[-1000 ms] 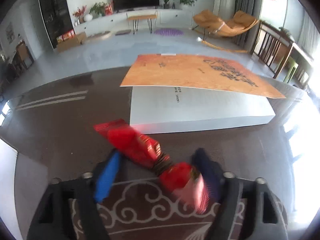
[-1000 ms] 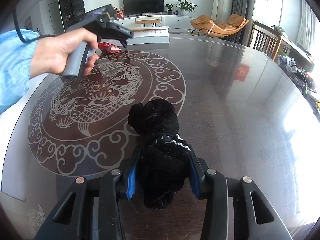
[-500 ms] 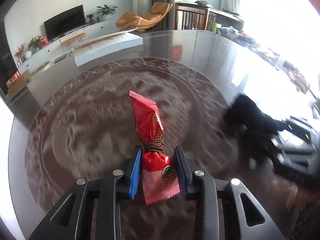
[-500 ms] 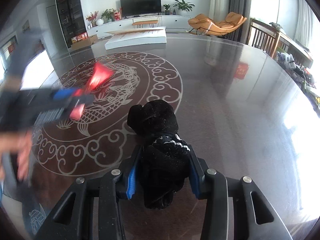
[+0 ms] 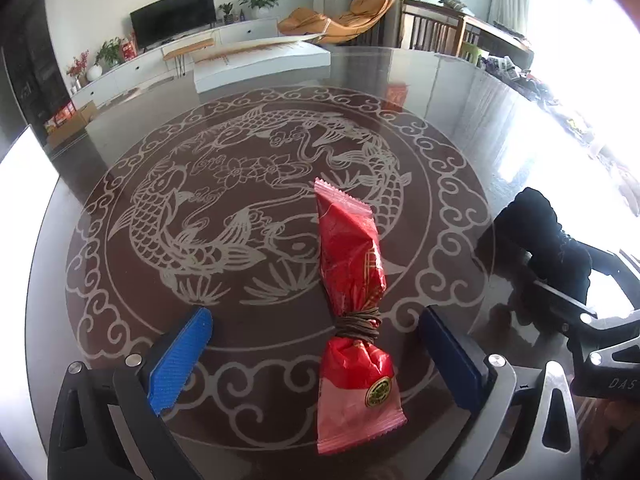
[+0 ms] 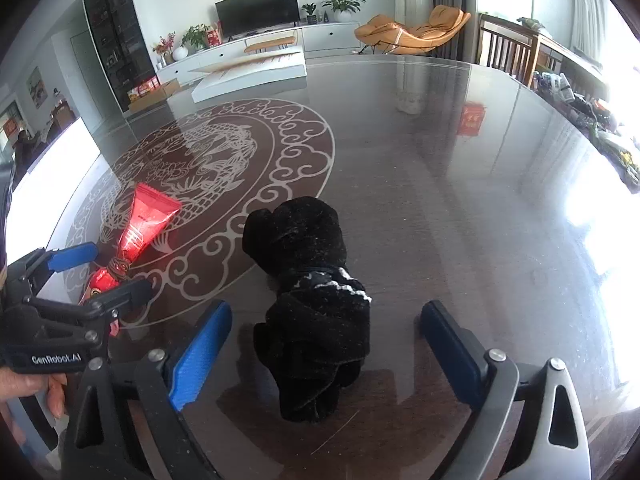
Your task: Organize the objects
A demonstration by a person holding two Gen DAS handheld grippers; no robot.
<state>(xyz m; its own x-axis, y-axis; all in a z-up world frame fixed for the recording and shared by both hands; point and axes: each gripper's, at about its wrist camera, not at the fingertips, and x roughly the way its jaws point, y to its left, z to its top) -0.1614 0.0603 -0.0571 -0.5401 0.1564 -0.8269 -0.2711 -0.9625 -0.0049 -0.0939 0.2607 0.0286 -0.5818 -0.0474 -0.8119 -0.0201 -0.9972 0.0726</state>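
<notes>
A red snack packet (image 5: 352,300) tied with brown string lies flat on the dark glass table (image 5: 280,120). My left gripper (image 5: 316,344) straddles it, jaws opening wide, pads clear of the wrapper. In the right wrist view the same packet (image 6: 140,232) lies at the left between the left gripper's fingers (image 6: 72,258). A black fuzzy bundle (image 6: 316,304) with a white-beaded band rests on the table. My right gripper (image 6: 326,340) is around it, jaws opening, blue pads apart from the fabric. The bundle (image 5: 548,240) also shows at the right of the left wrist view.
A flat white box (image 5: 260,60) with an orange top lies at the table's far edge. A fish pattern (image 5: 256,200) is etched into the table's middle. A hand (image 6: 36,384) holds the left gripper's grip. Beyond the table are a TV cabinet, an orange lounge chair (image 6: 416,28) and wooden chairs.
My left gripper carried the red packet from the far white box toward the near side, set it down and opened. My right gripper opened off the black bundle, which stays put.
</notes>
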